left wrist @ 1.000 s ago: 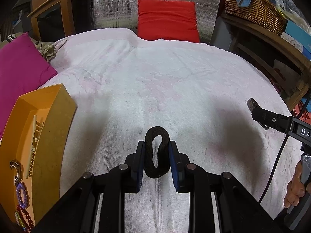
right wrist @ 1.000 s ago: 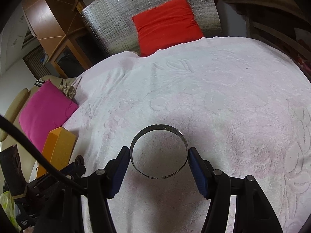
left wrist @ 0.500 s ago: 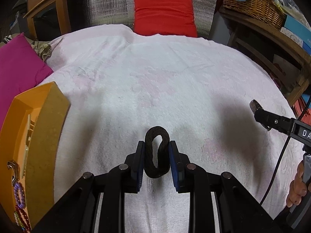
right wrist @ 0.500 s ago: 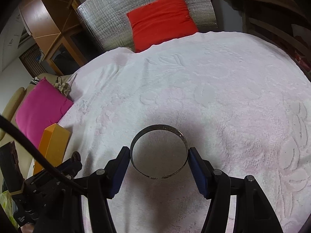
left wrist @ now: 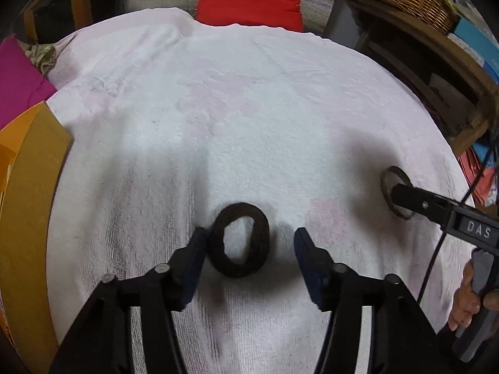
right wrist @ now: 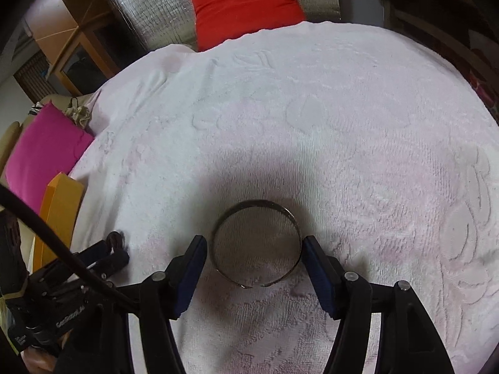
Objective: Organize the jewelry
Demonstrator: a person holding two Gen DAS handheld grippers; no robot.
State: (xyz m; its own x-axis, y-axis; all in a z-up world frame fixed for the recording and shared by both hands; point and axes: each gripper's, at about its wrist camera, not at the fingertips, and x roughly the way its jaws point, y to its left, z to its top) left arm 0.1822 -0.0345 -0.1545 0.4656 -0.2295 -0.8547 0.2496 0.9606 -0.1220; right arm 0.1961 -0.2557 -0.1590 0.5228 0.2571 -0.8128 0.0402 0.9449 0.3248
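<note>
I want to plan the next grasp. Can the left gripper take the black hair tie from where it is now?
Probably yes. The left gripper is open, and the black hair tie lies on the white towel between its fingers, against the left one. Nothing blocks it.

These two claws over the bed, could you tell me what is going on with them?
A person is sorting jewelry on a white towel. The left claw is open, with a black hair tie lying loose between its fingers. The right claw brackets a metal bangle. An orange tray waits at the left.
</note>
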